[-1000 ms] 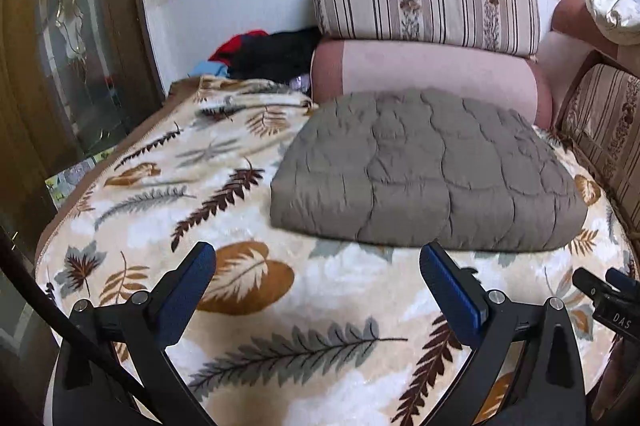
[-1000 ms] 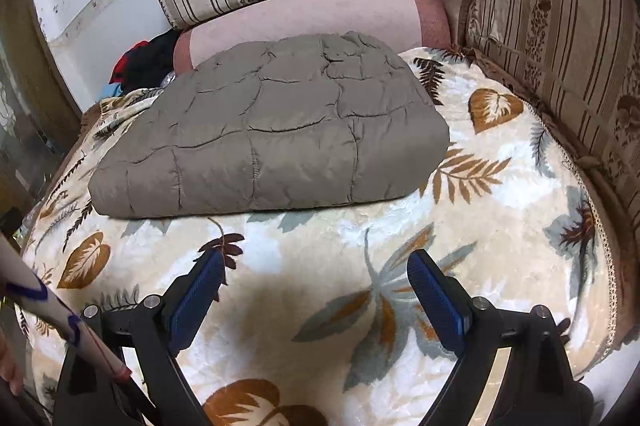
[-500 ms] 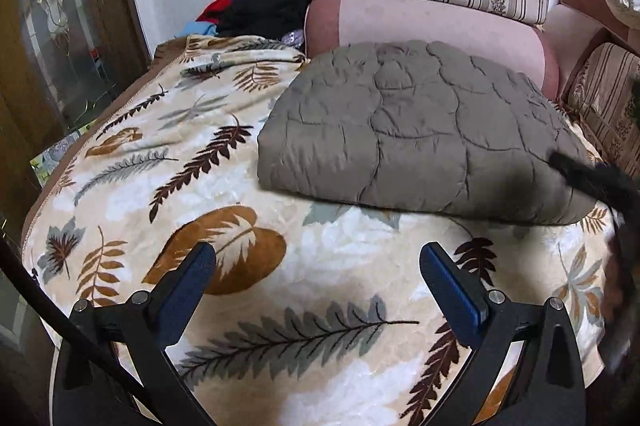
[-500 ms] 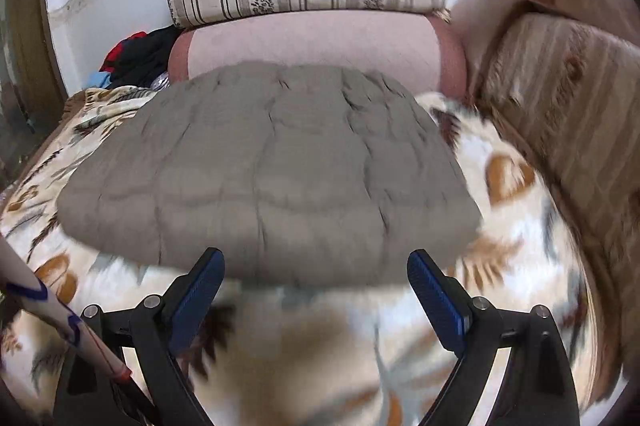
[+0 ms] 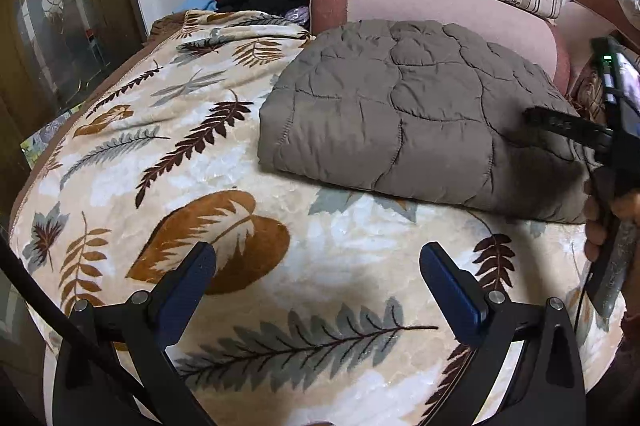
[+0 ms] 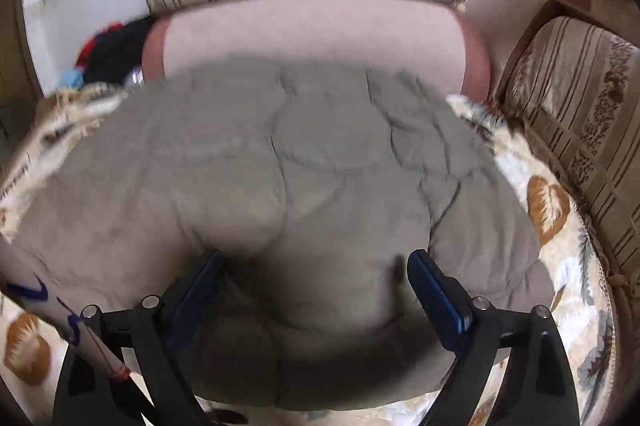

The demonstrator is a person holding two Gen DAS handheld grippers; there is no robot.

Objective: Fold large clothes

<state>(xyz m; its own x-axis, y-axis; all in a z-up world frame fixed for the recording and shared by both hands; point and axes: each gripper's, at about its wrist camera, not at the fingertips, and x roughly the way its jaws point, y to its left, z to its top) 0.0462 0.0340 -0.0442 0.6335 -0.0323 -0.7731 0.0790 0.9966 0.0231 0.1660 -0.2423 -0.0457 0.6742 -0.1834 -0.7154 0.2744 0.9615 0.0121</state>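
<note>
Left wrist view: left tool (image 5: 316, 276) spread wide, holding nothing, poised over the leaf-print blanket (image 5: 168, 161) near the folded grey quilted garment (image 5: 416, 117), likely waiting its turn; bare blanket lies left of the garment.

Right wrist view: right tool (image 6: 316, 276) wide, fingers pressed into the garment (image 6: 280, 161) at its near edge, probably to flatten it; striped cushions (image 6: 588, 129) crowd its far right.

Soft even daylight, left wrist view sharp, right wrist view motion-blurred, fisheye bending and dark vignette at edges, dim shadow on the grey quilted folded garment (image 6: 288, 185)
</note>
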